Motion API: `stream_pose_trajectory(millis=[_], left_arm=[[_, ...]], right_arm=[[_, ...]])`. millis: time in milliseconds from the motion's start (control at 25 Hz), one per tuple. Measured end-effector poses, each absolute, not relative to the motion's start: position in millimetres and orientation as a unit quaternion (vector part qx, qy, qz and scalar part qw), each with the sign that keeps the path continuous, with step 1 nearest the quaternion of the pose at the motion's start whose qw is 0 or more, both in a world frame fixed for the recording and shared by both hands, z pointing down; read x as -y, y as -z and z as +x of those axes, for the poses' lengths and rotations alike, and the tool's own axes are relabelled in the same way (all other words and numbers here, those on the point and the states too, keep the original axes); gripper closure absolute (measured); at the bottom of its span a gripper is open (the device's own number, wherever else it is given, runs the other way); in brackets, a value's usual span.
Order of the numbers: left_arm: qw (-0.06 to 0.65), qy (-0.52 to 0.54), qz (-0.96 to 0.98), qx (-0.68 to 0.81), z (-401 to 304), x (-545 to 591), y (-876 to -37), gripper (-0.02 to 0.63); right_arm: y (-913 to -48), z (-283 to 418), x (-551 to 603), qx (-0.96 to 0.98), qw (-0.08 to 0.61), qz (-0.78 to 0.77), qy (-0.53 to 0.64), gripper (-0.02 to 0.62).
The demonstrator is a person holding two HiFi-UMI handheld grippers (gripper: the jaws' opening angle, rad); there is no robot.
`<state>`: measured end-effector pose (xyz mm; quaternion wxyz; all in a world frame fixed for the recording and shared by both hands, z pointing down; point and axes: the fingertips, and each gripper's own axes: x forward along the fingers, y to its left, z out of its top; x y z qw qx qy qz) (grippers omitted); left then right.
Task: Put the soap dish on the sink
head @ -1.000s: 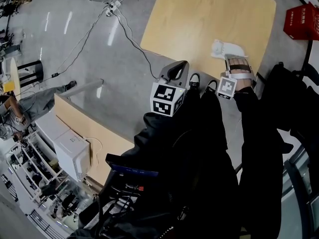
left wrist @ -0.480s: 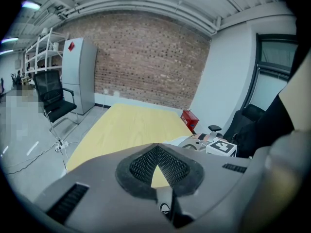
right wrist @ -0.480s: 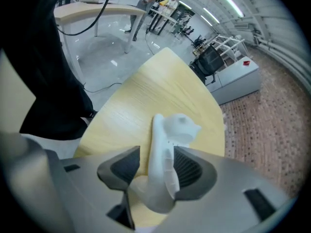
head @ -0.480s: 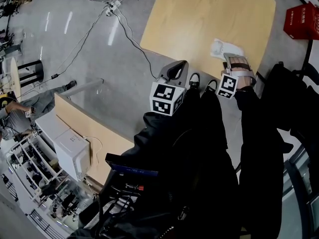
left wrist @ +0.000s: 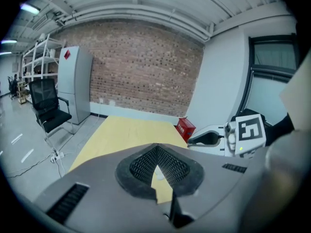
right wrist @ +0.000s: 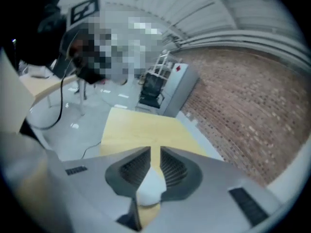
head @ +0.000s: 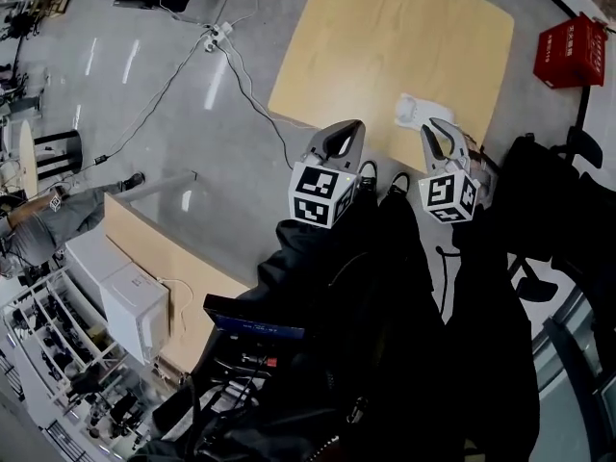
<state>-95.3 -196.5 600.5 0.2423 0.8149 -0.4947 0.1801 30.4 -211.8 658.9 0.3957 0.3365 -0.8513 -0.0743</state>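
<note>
Soap dish [head: 412,109] — white — lies on the yellow table [head: 385,37] near its edge. Right gripper [head: 438,133] hovers over that table edge, jaws closing on nothing, slightly apart; left gripper [head: 342,138] beside the table, jaws together.

the soap dish [head: 410,112] lies on the table [head: 385,37] near its edge, a crate [head: 570,51] to the right.

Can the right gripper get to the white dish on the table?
Probably yes. The right gripper hangs close by the dish, with nothing lying between them. Its empty jaws are closing, so they must reopen first.
</note>
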Motion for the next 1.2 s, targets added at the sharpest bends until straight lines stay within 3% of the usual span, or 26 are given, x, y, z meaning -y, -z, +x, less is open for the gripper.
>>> stream_pose_trajectory(millis=[160, 440, 840, 1200], left_arm=[[0.212, -0.155, 0.834, 0.485, -78, 212, -559, 0.604], [0.151, -0.100, 0.861, 0.475, -54, 228, -479, 0.604], [0.043, -0.024, 0.889, 0.455, -27, 229, -357, 0.604], [-0.015, 0.016, 0.897, 0.441, -13, 230, -300, 0.604]], right_arm=[[-576, 57, 223, 0.848, 0.288, 0.444, 0.001, 0.588], [-464, 97, 218, 0.834, 0.155, 0.527, -0.054, 0.589], [-338, 131, 201, 0.820, 0.043, 0.570, -0.020, 0.589], [-271, 137, 198, 0.825, -0.019, 0.564, 0.025, 0.589]])
